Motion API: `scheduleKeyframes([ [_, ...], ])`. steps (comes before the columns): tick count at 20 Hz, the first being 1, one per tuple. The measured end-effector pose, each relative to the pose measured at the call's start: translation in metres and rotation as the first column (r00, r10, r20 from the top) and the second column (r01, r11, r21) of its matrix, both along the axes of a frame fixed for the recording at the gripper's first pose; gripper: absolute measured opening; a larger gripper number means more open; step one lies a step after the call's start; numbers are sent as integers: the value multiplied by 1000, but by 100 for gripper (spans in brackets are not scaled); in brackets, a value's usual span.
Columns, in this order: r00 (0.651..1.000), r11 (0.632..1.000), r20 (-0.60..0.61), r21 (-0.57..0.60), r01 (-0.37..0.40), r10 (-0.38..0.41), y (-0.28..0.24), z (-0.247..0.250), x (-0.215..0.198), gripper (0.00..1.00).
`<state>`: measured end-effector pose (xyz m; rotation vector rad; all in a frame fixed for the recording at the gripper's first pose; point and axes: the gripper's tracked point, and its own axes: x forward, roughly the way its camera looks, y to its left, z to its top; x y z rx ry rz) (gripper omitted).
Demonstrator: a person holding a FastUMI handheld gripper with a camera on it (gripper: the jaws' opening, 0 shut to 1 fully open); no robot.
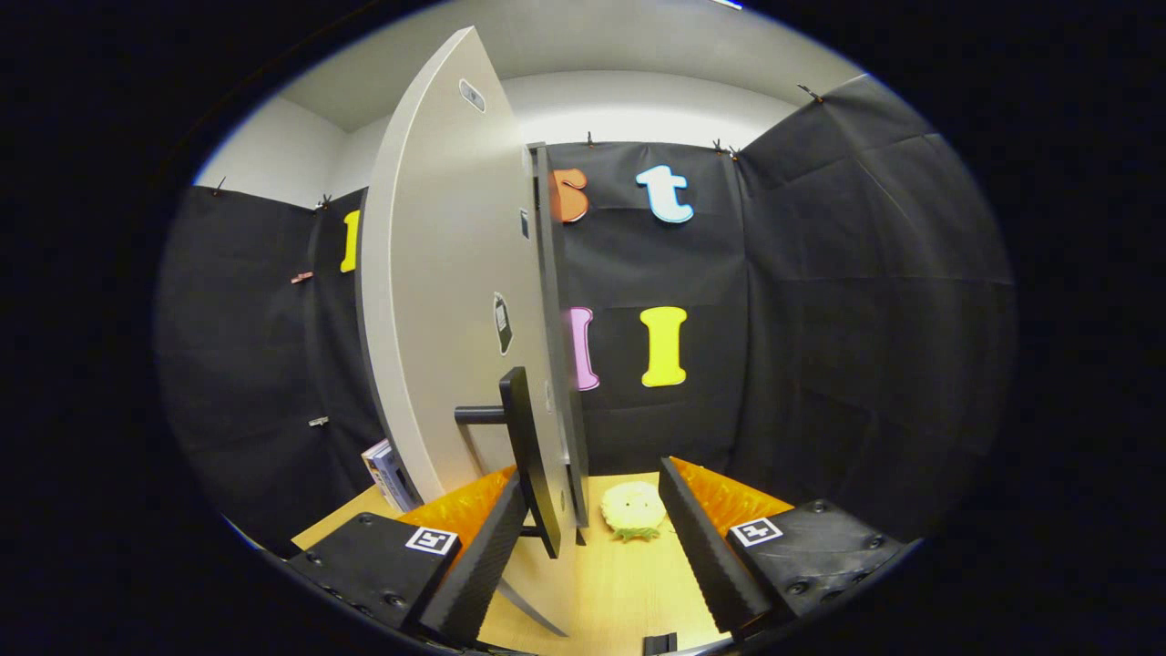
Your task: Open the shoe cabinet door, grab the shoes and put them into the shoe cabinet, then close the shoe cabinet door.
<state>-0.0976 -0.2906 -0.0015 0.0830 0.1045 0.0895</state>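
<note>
Black cloth hung all around the booth, with a pale wall and ceiling showing above it, and a light wooden floor panel (619, 583) ran underneath everything. So the tall white cabinet door (446, 301) stood swung out, seen nearly edge-on, and it rose way up on the left side of the scene. It had a dark bar handle (528, 456) on stubby mounts, sticking out low on the door face. A couple of small dark stickers sat on the white panel too, one high up and one around the middle, too small to make out.

The gripper (592, 547) had its fingers spread wide apart, not pinching anything. The left finger (483, 565) sat right at the bottom of the handle, looked like touching or just beside it, hard to say which. The right finger (706, 547) was well off to the right with bare floor between the two.

Farther out on the floor, between the fingers and just right of the door's edge, lay a small pale fluffy slipper (633, 508) with a bit of green trim at its near side. A small box-like thing (390, 474) leaned at the far left behind the door.
</note>
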Motion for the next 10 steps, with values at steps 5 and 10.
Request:
scheduleKeyframes([
  [5,998,998,9,1,-66,66,55,-2,1,93],
  [10,996,995,25,43,-88,87,107,-3,7,93],
])
